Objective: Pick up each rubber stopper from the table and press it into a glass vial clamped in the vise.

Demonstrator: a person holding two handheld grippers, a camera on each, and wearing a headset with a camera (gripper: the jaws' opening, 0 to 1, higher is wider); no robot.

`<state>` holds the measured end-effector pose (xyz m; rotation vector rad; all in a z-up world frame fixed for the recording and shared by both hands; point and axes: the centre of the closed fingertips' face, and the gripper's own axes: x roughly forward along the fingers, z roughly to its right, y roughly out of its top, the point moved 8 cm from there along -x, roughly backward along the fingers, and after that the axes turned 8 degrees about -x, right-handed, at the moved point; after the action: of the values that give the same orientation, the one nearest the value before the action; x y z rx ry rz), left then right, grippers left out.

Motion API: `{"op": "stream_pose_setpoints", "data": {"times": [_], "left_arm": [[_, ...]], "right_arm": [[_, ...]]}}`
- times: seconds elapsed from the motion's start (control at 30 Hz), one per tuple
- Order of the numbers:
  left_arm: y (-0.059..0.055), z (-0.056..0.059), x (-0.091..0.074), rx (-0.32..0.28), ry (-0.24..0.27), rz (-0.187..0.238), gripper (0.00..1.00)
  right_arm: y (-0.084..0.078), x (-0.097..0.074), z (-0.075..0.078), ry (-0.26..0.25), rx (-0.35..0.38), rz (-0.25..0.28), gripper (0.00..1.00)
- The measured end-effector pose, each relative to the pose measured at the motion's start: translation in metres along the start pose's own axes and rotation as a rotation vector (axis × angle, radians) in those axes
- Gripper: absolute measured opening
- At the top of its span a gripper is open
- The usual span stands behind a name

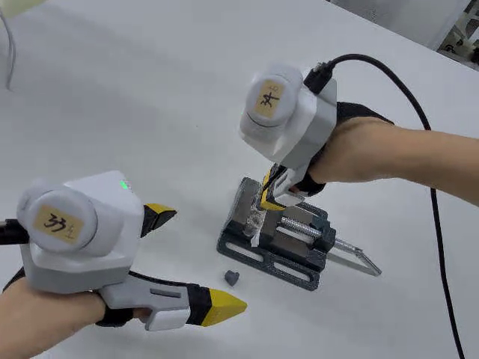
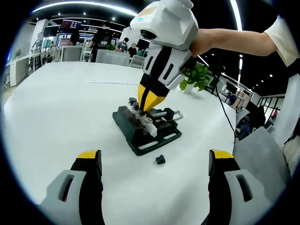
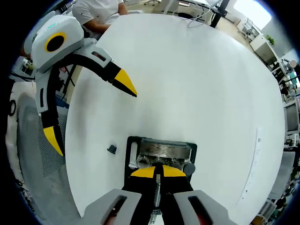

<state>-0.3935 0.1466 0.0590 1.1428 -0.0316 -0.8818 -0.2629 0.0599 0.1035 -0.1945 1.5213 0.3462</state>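
Hovering right claw [image 3: 157, 172], yellow tips together, pointing down just over the vise [image 3: 161, 151]; can't tell whether anything is pinched between the tips. Row of glass vials [image 3: 143, 162] clamped in the vise, some with dark tops. The vise stands on the white bench [image 1: 112, 112], its screw handle [image 1: 358, 256] sticking out to the person's right. Further out, left claw [image 1: 200, 258] spread wide apart, empty, held low above the bench, near the vise, not touching it. One dark rubber stopper [image 1: 232, 277] lies loose on the bench just beside the vise base, between the vise and left claw.
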Motion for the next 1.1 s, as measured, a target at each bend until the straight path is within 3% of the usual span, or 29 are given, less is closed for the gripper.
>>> {"op": "stream_pose_setpoints", "data": {"times": [0.03,0.27,0.5,0.63,0.67,0.73,0.8,0.87,1.1], "left_arm": [[0.0,0.0,0.0,-0.002,-0.003,0.001,0.94],[0.0,0.003,0.002,-0.006,-0.005,0.0,0.94],[0.002,0.002,0.005,-0.003,-0.005,0.002,0.94],[0.008,0.003,0.004,0.004,-0.005,0.005,0.94],[0.011,0.004,0.003,0.017,-0.004,0.001,0.94],[0.011,0.002,0.001,0.016,-0.001,0.014,0.94],[0.013,-0.002,-0.001,0.019,0.007,0.018,0.94],[0.016,-0.001,-0.002,0.02,0.012,0.022,0.94],[0.014,0.005,-0.004,0.02,0.016,0.019,0.94]], "right_arm": [[0.0,0.0,0.0,-0.007,0.031,0.004,0.0],[-0.002,0.0,-0.003,-0.038,0.061,0.012,0.0],[-0.002,0.001,-0.004,-0.056,0.049,0.011,0.0],[-0.006,0.001,-0.002,-0.05,0.062,0.033,0.0],[-0.006,0.0,-0.003,-0.039,0.096,0.052,0.0],[-0.007,0.001,-0.003,-0.044,0.036,0.066,0.0],[-0.008,0.001,-0.003,-0.049,0.077,0.077,0.0],[-0.01,0.0,-0.004,-0.058,0.039,0.094,0.0],[-0.013,0.0,0.001,-0.044,0.073,0.14,0.0]]}}
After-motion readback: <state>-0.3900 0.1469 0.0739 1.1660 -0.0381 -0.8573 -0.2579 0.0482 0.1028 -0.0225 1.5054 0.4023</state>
